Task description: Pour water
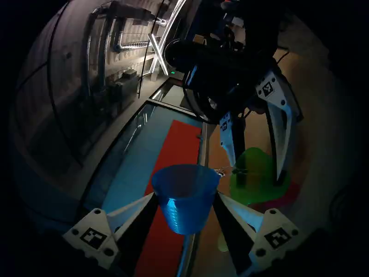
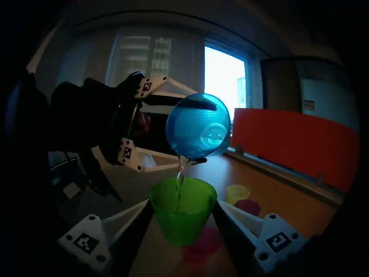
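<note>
Tipping steeply, its mouth turned towards the right gripper, the blue cup is clamped between the left gripper's fingers just above the green cup. The right gripper grasps that cup upright, and a thin stream of water falls from the blue lip into its mouth (the lip is close over the rim, not touching). Below is a wooden worktop with a yellow cup towards its far edge, a red partition along that edge, and a bright window behind.

The tilted cup hangs just above the upright cup.
</note>
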Demonstrator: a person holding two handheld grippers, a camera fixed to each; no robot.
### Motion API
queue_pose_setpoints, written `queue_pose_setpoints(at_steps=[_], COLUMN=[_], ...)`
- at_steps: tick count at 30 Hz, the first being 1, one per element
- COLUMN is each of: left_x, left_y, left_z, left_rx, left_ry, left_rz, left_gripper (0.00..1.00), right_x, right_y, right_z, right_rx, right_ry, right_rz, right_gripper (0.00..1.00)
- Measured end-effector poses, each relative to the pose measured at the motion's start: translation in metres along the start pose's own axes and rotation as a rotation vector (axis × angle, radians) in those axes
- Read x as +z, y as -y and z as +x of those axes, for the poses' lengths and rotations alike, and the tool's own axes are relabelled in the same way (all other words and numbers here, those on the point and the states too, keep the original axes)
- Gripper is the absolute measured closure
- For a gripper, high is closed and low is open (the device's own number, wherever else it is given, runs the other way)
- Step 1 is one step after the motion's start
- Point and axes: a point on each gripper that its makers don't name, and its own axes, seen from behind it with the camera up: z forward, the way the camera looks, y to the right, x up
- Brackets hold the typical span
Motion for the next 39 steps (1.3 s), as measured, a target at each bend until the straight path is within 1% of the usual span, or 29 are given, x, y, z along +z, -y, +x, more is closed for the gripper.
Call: queue_pose_setpoints(at_steps=[21, 35, 39], left_x=[0.0031, 0.0022, 0.0024], left_y=[0.0026, 0.0067, 0.0071], left_z=[0.0037, 0.0035, 0.0050], left_rx=[0.057, 0.074, 0.089], left_ry=[-0.007, -0.009, -0.013], left_rz=[0.008, 0.018, 0.018], left_gripper=[0.19, 0.19, 0.19], right_x=[-0.0011, -0.0034, -0.0030], right_y=[-0.0020, -0.0033, -0.0034], right_z=[-0.0011, -0.0013, -0.0014], right_rx=[0.000, 0.002, 0.000], right_ry=[-0.001, -0.001, -0.001], right_rz=[0.000, -0.003, -0.003], right_gripper=[0.11, 0.11, 0.11])
